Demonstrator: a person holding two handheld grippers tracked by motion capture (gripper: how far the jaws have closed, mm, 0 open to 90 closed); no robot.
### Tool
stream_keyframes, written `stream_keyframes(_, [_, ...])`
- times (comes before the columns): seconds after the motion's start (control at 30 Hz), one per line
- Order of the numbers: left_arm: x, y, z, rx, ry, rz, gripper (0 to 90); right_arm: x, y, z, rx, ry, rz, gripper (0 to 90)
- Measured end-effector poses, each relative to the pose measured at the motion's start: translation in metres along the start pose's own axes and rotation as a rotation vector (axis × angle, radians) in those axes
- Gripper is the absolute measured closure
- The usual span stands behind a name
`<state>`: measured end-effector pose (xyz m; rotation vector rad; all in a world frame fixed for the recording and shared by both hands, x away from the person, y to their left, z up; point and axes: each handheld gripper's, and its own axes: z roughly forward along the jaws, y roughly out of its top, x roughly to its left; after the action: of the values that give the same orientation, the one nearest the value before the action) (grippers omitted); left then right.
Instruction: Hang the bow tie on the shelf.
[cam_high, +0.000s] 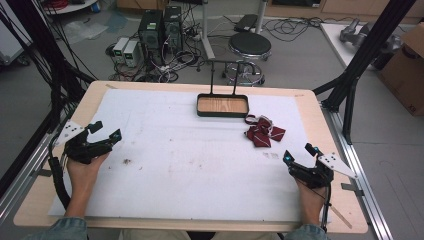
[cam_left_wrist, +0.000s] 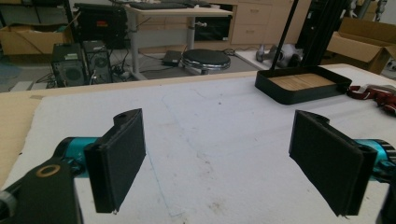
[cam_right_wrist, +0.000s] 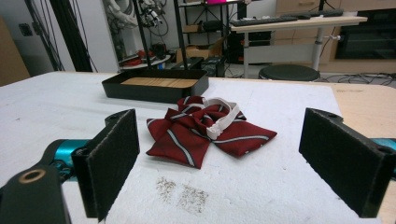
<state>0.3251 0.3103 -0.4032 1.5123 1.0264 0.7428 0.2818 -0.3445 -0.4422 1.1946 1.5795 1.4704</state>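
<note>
Grippers two, tray (cam_high: 222, 113) one, bow tie (cam_high: 262, 132) one.

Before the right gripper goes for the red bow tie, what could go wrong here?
1. The bow tie is soft and lies flat, so the open right gripper may pinch only one loose flap and let the rest hang.
2. Its white strap lies loose on top; the jaws might catch only that.
3. The black tray is close behind, so a long reach could bump it.
</note>
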Motion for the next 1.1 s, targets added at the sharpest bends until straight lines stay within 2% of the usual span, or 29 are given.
stream_keyframes(0.53, [0.002, 0.0, -0.001, -0.016, 0.008, -0.015, 19.5, 0.001, 0.001, -0.001, -0.004, -0.015, -0.001, 11.3])
stream_keyframes(0.77, [0.003, 0.002, -0.003, -0.046, 0.015, -0.023, 19.4, 0.002, 0.006, -0.001, -0.038, -0.054, 0.027, 11.3])
stream_keyframes(0.87, [0.003, 0.002, -0.003, -0.052, 0.018, -0.025, 19.5, 0.004, 0.014, 0.003, -0.048, -0.055, 0.036, 11.3])
stream_keyframes(0.97, [0.004, 0.003, -0.002, -0.055, 0.02, -0.025, 19.5, 0.009, 0.025, 0.013, -0.043, -0.048, 0.022, 11.3])
stream_keyframes(1.0, [0.004, 0.003, -0.002, -0.055, 0.02, -0.029, 19.5, 0.013, 0.033, 0.023, -0.028, -0.041, 0.009, 11.3])
stream_keyframes(1.1, [0.005, 0.002, -0.002, -0.057, 0.023, -0.03, 19.5, 0.017, 0.04, 0.033, -0.022, -0.034, -0.004, 11.4])
